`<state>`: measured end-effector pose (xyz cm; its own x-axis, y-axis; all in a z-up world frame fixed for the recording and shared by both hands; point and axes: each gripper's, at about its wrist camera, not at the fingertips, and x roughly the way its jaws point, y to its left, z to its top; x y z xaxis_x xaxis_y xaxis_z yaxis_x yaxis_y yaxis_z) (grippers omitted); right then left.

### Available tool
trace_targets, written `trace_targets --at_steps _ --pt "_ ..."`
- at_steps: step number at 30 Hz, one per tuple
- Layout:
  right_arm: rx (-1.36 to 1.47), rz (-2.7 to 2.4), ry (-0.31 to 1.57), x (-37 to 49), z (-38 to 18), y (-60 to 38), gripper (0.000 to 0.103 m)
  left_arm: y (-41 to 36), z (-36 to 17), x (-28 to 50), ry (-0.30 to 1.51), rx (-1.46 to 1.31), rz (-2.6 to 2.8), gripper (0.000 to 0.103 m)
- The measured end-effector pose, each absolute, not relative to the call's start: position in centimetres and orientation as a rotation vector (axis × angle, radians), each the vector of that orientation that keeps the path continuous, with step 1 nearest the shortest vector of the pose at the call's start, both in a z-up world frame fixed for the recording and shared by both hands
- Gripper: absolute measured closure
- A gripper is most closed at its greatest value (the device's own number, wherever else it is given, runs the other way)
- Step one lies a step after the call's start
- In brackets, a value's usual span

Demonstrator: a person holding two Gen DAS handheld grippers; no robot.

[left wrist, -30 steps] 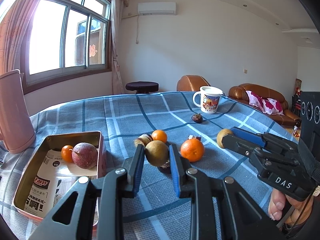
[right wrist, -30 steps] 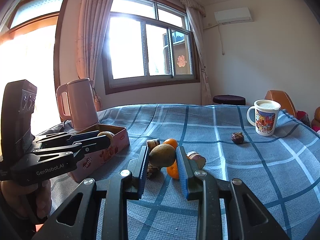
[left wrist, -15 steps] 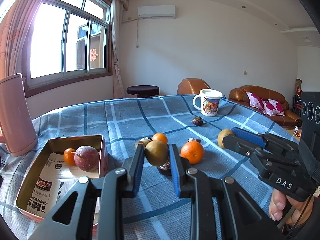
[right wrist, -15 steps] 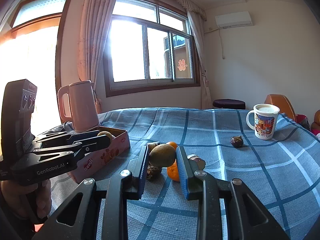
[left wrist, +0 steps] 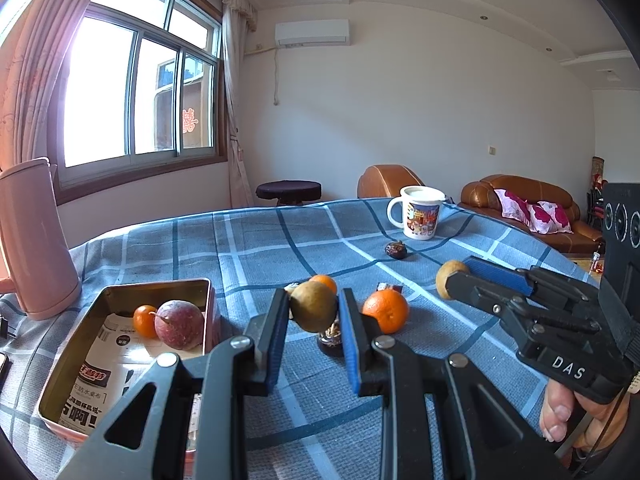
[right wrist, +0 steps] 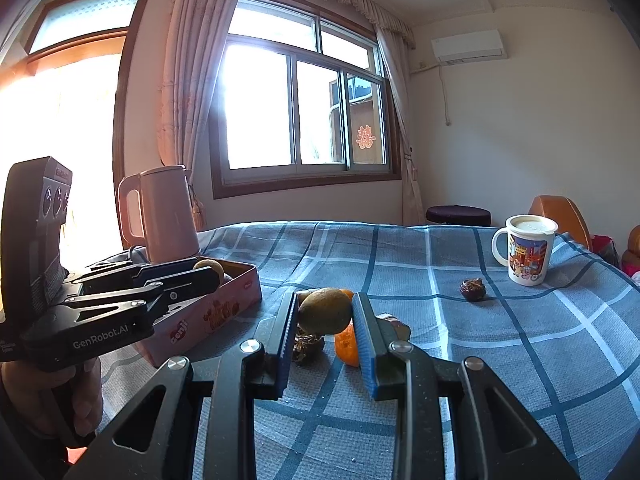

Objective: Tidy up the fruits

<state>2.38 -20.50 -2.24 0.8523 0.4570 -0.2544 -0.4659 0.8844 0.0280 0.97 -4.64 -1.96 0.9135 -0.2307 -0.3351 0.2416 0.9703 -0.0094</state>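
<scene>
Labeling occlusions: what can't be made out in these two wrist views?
- Tin contents, right wrist view: wall and left gripper hide them.
- Dark fruit, left wrist view: behind the held brown fruit.
- Orange, right wrist view: half hidden by right gripper.

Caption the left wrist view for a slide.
Left gripper clamps a brown fruit above the checked tablecloth, beside a tin holding two fruits.

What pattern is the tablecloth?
Blue plaid tablecloth, clearest in the left wrist view.
</scene>
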Motion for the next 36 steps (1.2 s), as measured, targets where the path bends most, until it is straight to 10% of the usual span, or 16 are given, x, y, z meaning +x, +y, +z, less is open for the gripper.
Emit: trace_targets --at_steps 36 --pt "-0.104 0.526 0.234 2.1 -0.4 -17.8 0.073 -2.1 -1.3 0.3 0.303 0.021 -0.150 0.076"
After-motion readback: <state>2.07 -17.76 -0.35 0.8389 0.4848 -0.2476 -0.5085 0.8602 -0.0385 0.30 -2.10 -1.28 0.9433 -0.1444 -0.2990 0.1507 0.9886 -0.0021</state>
